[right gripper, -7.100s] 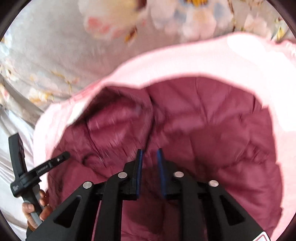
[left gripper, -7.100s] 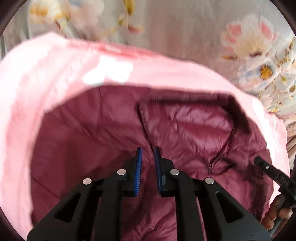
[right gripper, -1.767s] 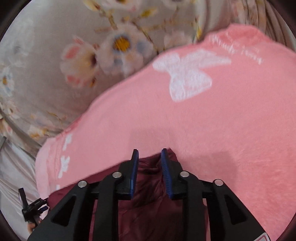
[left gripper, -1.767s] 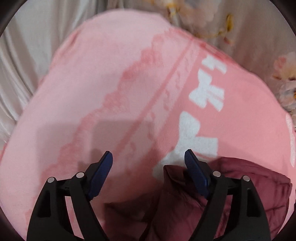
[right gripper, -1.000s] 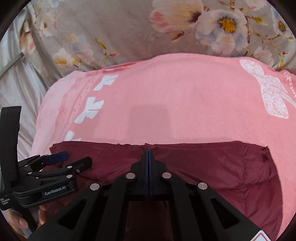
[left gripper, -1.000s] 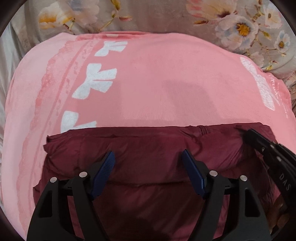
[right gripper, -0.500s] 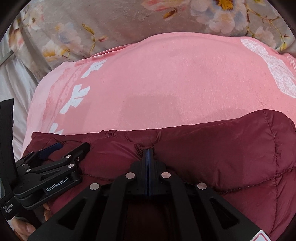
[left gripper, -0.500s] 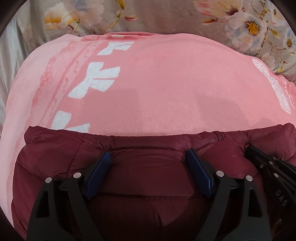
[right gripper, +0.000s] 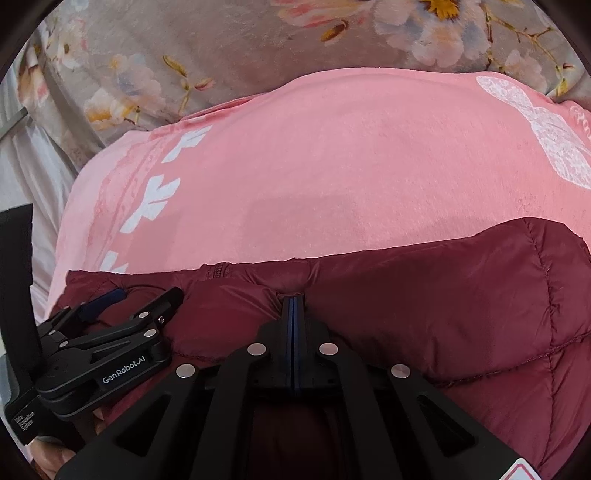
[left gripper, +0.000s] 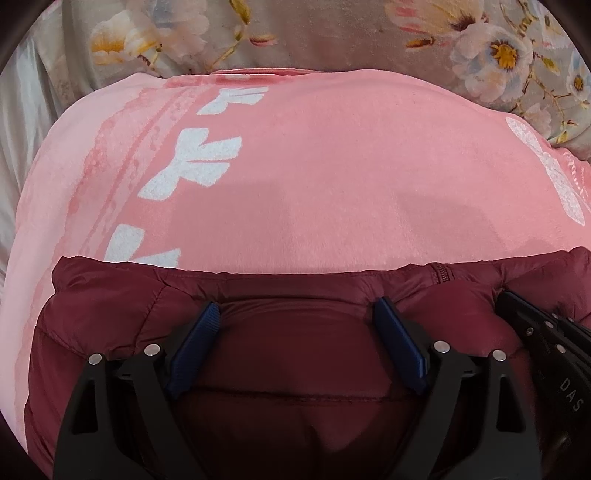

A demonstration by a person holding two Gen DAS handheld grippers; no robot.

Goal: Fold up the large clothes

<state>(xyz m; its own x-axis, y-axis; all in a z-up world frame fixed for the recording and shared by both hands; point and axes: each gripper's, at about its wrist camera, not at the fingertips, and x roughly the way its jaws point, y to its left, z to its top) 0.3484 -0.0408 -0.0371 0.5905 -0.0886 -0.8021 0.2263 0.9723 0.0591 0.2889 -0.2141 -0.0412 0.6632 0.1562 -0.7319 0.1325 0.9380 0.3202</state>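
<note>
A dark red quilted puffer jacket (left gripper: 295, 354) lies folded on a pink blanket (left gripper: 332, 177); its far edge with the zipper runs across both views. My left gripper (left gripper: 297, 314) is open, its blue pads resting on the jacket's folded edge with the jaws wide apart. My right gripper (right gripper: 292, 301) has its pads pressed together on a pinch of the jacket (right gripper: 443, 295) near its far edge. The left gripper also shows at the left of the right wrist view (right gripper: 122, 295), and the right gripper's body at the right edge of the left wrist view.
The pink blanket (right gripper: 332, 166) has white bow prints and covers a bed with a grey floral cover (left gripper: 332, 33) beyond it. Pale grey fabric (right gripper: 22, 166) lies at the left.
The jacket was folded over toward me. The left gripper let go and opened; the right one closed on the jacket's edge. In the last half second both views have moved slightly closer.
</note>
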